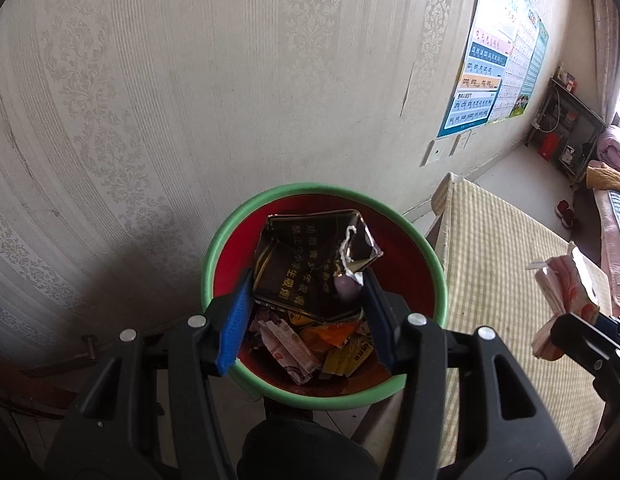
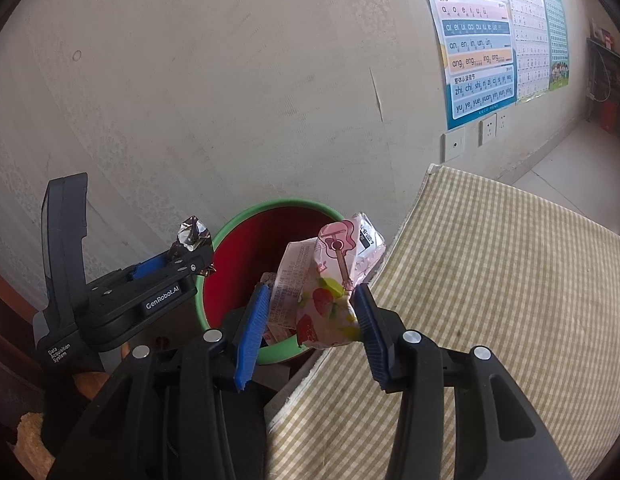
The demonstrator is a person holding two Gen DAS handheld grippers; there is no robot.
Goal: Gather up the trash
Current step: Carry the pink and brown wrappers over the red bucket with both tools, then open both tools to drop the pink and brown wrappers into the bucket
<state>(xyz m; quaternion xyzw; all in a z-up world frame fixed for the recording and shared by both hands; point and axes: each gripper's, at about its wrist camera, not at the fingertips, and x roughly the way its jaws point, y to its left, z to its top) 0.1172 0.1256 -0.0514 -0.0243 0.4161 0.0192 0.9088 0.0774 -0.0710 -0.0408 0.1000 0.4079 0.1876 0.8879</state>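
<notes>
Left wrist view: left tool [image 1: 307,300] clamps a crumpled black box [image 1: 305,264] over the bin [image 1: 440,280]; right tool [image 2: 310,320] grips a pink wrapper [image 2: 330,276].

Right claw [image 2: 310,312]: blue pads pressed on either side of a pink snack wrapper [image 2: 330,280] printed with a guitar and strawberries, the wrapper standing upright above the near rim of the green-rimmed, red-lined bin [image 2: 245,224]. Left claw [image 2: 191,254] enters from the left, black body marked "GenRobot.AI", tips at the bin's left rim and clamped on crumpled silver foil packaging [image 2: 193,234] that sticks up above them. Bin sits against the pale patterned wall [image 2: 189,100], just beside a counter with a yellow-green checked cloth [image 2: 490,280]; pinyin posters [image 2: 476,40] and wall sockets [image 2: 488,128] at upper right.
</notes>
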